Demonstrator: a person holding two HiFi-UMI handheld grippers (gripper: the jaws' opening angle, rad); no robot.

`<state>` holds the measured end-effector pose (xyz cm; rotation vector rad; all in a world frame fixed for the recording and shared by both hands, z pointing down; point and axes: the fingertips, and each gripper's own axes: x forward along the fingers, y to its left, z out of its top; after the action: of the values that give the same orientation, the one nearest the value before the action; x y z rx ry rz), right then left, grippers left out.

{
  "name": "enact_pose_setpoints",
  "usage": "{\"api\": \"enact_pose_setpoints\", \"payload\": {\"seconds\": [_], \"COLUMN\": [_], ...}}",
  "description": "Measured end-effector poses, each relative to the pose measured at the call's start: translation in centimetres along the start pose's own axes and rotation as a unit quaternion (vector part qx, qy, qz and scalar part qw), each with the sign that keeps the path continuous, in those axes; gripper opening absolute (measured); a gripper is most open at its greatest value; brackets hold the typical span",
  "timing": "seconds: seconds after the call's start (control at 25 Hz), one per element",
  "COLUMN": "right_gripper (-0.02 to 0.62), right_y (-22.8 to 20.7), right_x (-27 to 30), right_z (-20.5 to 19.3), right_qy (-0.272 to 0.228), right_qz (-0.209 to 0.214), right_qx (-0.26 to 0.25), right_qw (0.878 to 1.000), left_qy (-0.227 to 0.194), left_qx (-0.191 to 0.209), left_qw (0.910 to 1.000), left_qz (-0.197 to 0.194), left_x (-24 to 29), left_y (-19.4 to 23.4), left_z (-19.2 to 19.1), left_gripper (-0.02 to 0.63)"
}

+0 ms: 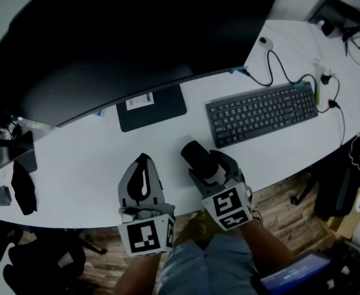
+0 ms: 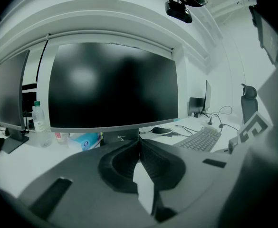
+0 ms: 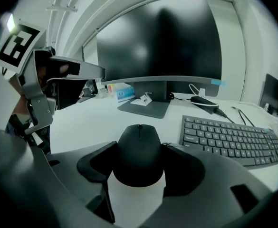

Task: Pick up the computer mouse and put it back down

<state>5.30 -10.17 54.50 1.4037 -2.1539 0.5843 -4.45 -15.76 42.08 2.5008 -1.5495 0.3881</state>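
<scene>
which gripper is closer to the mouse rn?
Right. The right gripper has the mouse gripped between its fingers; the left gripper is apart from it on the left, fingers together, empty.

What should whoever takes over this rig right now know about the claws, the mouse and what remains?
Left claw: shut, nothing in it, idle beside the right one.
Right claw: closed on the computer mouse, with a pad on each side.
Mouse: over the white desk, near its front edge, left of the keyboard. I cannot tell whether it touches the desk.
Done: the mouse is gripped.
Left: probably settle it flat on the desk, open the right claw and back away.
</scene>
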Motion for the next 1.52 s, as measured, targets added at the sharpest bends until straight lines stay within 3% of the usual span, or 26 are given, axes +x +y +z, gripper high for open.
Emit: {"api": "enact_pose_setpoints", "payload": {"seconds": [0.48,0.76,0.96,1.28,1.52], "right_gripper": [0.302,0.305,0.360,0.357,0.297], "right_y": [0.0,0.1,0.2,0.3,0.4], "right_x": [2.0,2.3,2.6,-0.9,-6.2], "right_z": [-2.7,-3.0,-2.8,4.5,14.6], "right_qy": [0.035,0.047,0.057,-0.020,-0.145], "right_qz": [0.002,0.005,0.026,0.016,-0.023], "right_qx": [-0.004,-0.004,-0.017,-0.027,-0.064], "right_qw": [0.999,0.999,0.998,0.999,0.987], "left_qy": [0.027,0.019,0.002,-0.049,-0.119], "left_qx": [-0.003,-0.007,-0.009,-0.008,0.005], "left_qw": [0.9996,0.9998,1.0000,0.9987,0.9927], "left_qz": [0.002,-0.004,0.002,0.012,0.020], "left_x": [1.0,1.1,0.5,-2.6,-5.0], "left_y": [0.2,-0.2,0.0,0.3,0.6], "left_z": [-2.1,-1.4,0.0,4.5,9.8], "left_gripper": [0.008,0.008,0.008,0.008,0.008]}}
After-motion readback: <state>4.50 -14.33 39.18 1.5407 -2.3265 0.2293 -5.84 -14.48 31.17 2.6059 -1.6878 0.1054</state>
